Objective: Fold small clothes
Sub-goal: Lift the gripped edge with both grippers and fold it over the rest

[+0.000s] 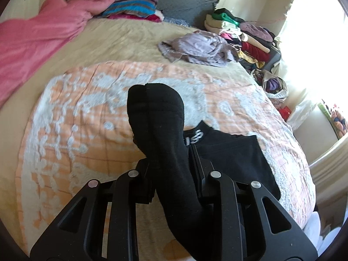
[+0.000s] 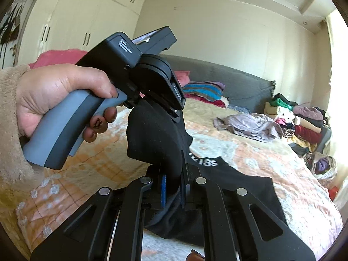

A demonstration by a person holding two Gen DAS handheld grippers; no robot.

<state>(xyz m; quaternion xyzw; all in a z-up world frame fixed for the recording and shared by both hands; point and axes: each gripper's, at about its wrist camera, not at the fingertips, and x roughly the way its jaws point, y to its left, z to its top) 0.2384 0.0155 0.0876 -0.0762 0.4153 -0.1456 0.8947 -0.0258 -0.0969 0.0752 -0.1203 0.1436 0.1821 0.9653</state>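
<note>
Left wrist view, sock: a black sock (image 1: 156, 113) stood up from the left tool (image 1: 174, 174), which was clenched on its lower part; the toe end rose toward 12 o'clock, lifted off the bed (image 1: 130, 43).
Left wrist view, done so far: a black garment with white lettering (image 1: 230, 152) lay flat on the orange patterned quilt (image 1: 76, 119) at about 3 o'clock from the sock, apparently already folded.
Left wrist view, left to do: a crumpled grey garment (image 1: 195, 47) lay loose at 1 o'clock, with a heap of clothes (image 1: 245, 37) beyond it at the bed's edge; whether those are part of the job I cannot tell.
Right wrist view, grip: the right tool (image 2: 174, 182) was clenched on the same sock (image 2: 156, 139), while the left tool (image 2: 171, 108), held in the person's left hand (image 2: 63, 100), pinched it from 12 o'clock.
Right wrist view, progress: I judge the sock mid-fold, held in the air between both tools, not yet laid down.
</note>
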